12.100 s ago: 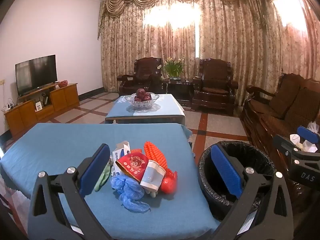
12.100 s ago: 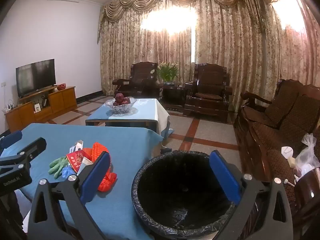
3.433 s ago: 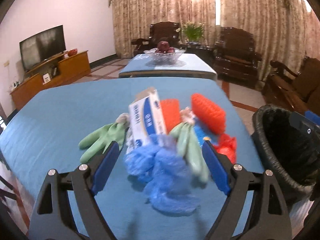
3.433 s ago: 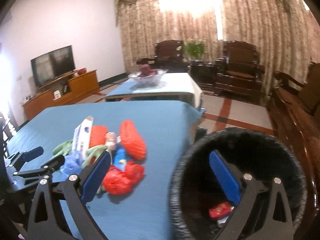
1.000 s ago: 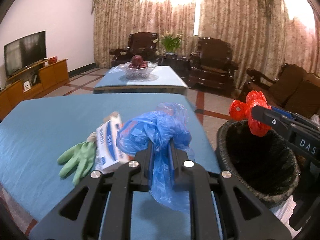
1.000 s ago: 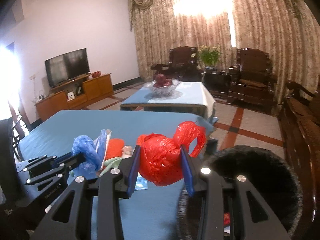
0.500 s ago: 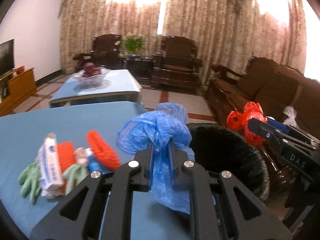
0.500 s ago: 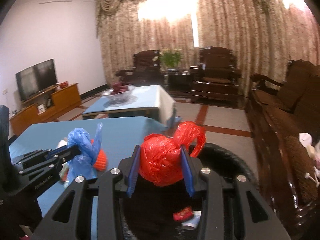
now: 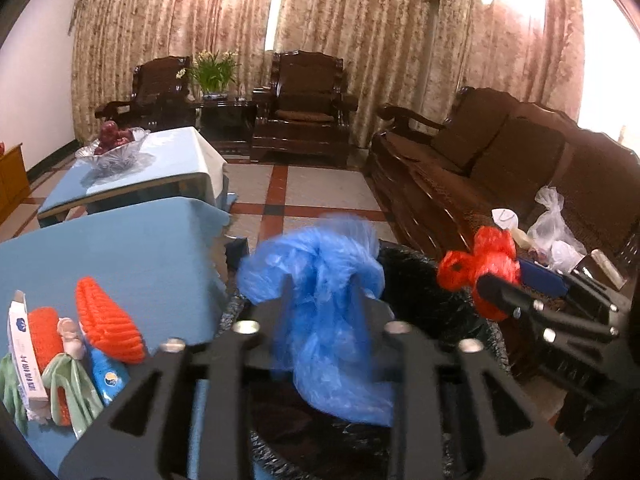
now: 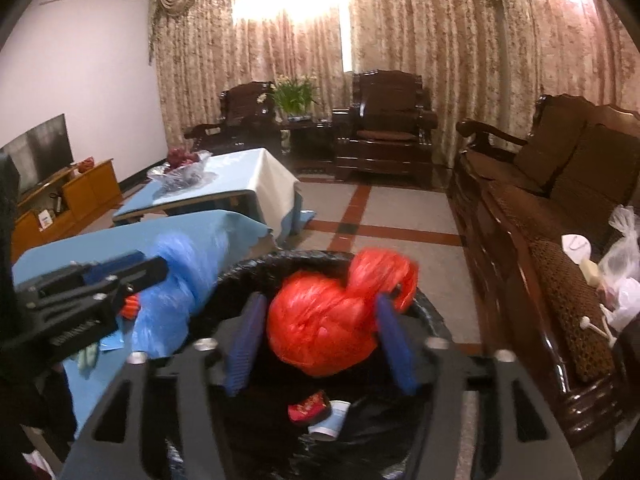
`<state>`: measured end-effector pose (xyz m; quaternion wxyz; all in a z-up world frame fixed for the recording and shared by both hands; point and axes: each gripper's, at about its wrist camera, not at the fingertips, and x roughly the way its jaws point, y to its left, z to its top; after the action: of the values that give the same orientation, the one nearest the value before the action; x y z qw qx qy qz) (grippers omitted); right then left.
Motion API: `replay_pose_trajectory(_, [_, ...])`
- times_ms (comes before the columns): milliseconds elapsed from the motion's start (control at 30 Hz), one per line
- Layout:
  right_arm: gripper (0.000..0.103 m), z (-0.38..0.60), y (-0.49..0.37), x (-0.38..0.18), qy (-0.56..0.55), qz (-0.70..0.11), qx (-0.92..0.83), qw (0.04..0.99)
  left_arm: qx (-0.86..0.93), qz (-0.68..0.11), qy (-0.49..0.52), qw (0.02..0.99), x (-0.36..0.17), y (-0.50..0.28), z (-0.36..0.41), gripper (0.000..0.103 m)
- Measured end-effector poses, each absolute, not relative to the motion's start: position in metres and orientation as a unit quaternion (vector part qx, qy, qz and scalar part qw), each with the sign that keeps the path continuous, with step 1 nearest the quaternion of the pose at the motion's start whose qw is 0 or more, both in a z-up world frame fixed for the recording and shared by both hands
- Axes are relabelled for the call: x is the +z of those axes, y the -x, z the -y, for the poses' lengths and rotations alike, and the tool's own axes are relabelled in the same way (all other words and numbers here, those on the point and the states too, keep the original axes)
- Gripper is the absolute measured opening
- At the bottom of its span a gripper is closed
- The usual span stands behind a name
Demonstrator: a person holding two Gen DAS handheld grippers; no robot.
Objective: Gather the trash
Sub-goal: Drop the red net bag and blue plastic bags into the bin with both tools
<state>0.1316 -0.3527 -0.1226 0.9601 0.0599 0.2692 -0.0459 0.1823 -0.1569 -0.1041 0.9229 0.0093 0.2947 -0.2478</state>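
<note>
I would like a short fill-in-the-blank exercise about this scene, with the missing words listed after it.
1. The left gripper has a ____ plastic bag between its fingers.
2. The right gripper has a ____ plastic bag between its fingers.
3. Both bags are above the black ____.
4. On the far table stands a glass bowl of ____.

Missing words: blue; red; bin; fruit

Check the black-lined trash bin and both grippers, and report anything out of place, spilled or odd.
Nothing stands out. The crumpled blue plastic bag sits between the opening jaws of the left gripper, and the red plastic bag between the opening jaws of the right gripper, both over the black-lined trash bin. No trash shows on the floor.
</note>
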Motion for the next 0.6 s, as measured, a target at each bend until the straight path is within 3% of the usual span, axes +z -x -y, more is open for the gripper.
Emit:
replay_pose_trajectory(133, [0.094,0.355,-0.125,-0.124,-0.058,-0.263,-0.071,0.960,-0.234,-0.287,-0.007,0.929,-0.101,-0.180,0.147,0.064])
replay_pose_trajectory(333, [0.097,0.342,-0.125,-0.120,-0.070,-0.262,-0.060,0.961,-0.185,-0.281,-0.006,0.942,-0.096,-0.175,0.108,0.086])
replay_pose_trajectory(600, [0.097,0.280,-0.139,-0.113,-0.058,-0.254,0.002,0.965,-0.100,-0.267,-0.001,0.959,-0.088,-0.158,0.028,0.089])
